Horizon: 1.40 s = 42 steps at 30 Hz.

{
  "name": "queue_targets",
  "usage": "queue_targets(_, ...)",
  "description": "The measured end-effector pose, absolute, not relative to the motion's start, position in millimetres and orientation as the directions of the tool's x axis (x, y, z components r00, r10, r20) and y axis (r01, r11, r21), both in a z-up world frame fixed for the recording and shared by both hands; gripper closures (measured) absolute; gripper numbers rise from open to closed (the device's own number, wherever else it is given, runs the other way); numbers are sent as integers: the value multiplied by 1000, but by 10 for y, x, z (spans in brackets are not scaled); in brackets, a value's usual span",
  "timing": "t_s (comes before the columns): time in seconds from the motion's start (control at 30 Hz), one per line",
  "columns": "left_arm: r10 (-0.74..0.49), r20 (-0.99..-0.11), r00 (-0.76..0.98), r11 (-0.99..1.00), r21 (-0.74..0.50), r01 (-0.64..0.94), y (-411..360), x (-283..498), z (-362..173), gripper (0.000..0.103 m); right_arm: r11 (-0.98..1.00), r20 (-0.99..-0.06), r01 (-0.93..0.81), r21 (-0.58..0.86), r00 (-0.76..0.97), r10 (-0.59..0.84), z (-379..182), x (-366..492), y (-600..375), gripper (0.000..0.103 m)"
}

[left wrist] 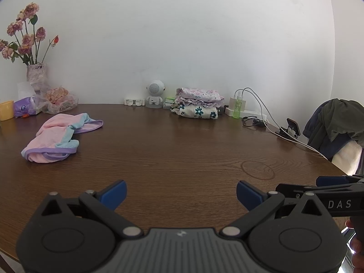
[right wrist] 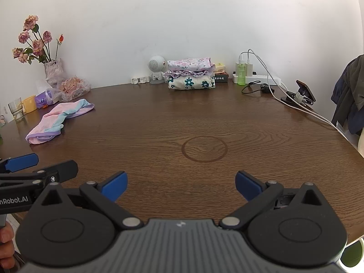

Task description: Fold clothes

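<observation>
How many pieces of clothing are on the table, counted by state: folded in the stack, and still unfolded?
Folded, in the stack by the wall: 2 (purple-flowered piece on top, teal-flowered piece below)
Unfolded: 1 (pink garment, lying crumpled at the table's left)
Total: 3
The dark clothes on the chair are not counted. Both tongs are open and hold nothing.

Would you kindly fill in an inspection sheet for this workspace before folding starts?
Surface: brown wooden table, ring mark at centre.
Job's things: pink garment lies crumpled at left; folded stack by the wall.
Clutter: flower vase, plastic bags, yellow cup, glass, speaker figure, green bottle.
Grippers: left gripper and right gripper open, holding nothing.
Cables: white charger leads trail across right side.
Surroundings: white wall; dark clothes on chair.
</observation>
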<state>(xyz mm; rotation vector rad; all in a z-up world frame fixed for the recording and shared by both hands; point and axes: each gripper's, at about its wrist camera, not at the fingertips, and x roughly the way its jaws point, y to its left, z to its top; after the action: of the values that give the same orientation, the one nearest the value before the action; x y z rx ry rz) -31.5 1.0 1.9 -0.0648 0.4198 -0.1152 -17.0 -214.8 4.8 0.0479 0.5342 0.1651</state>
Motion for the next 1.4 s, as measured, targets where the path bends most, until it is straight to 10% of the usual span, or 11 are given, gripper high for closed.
queue_targets(1.4,-122,-413,903,992,-89,94,3,-327,-2,0,984,-507,-153,88,843,177,39,-184,-2118,0)
